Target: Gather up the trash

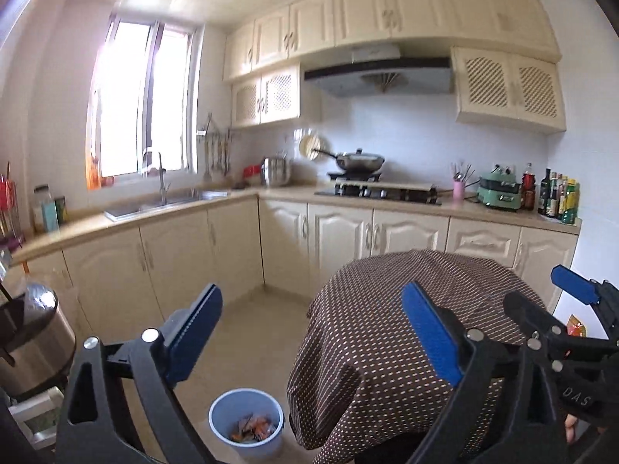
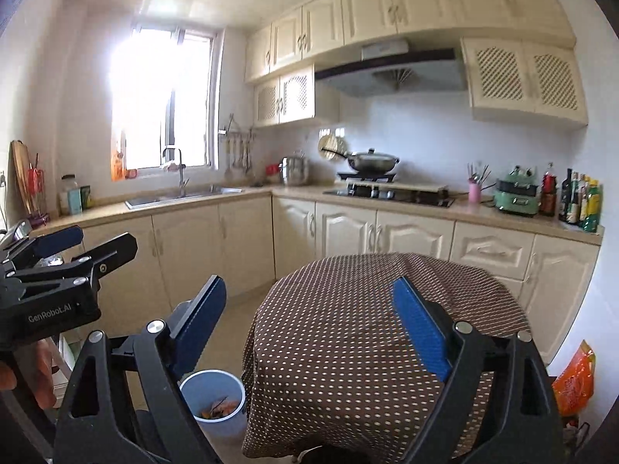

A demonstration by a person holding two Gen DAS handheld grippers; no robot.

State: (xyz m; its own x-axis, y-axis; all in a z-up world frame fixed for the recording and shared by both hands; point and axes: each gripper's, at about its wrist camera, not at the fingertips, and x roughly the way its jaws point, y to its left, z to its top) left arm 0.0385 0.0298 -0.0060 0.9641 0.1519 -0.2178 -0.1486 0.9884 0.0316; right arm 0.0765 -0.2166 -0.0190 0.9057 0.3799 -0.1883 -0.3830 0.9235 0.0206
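Left tongs and right tongs wide open, empty, raised over table; trash below in bin, likely light crinkly wrappers, best pinched at an edge.

I see a small L-shaped kitchen with cream cabinets below a beige counter and more cream cabinets along the top of the walls. A bright window on the left wall floods the room with daylight. Beneath it, a steel sink with a tall tap is set into the counter. On the back wall a hood hangs over a hob carrying a lidded wok. Bottles crowd the counter's right end. The walls are white, the floor pale tile. Nearest me, a round table wears a brown dotted cloth.
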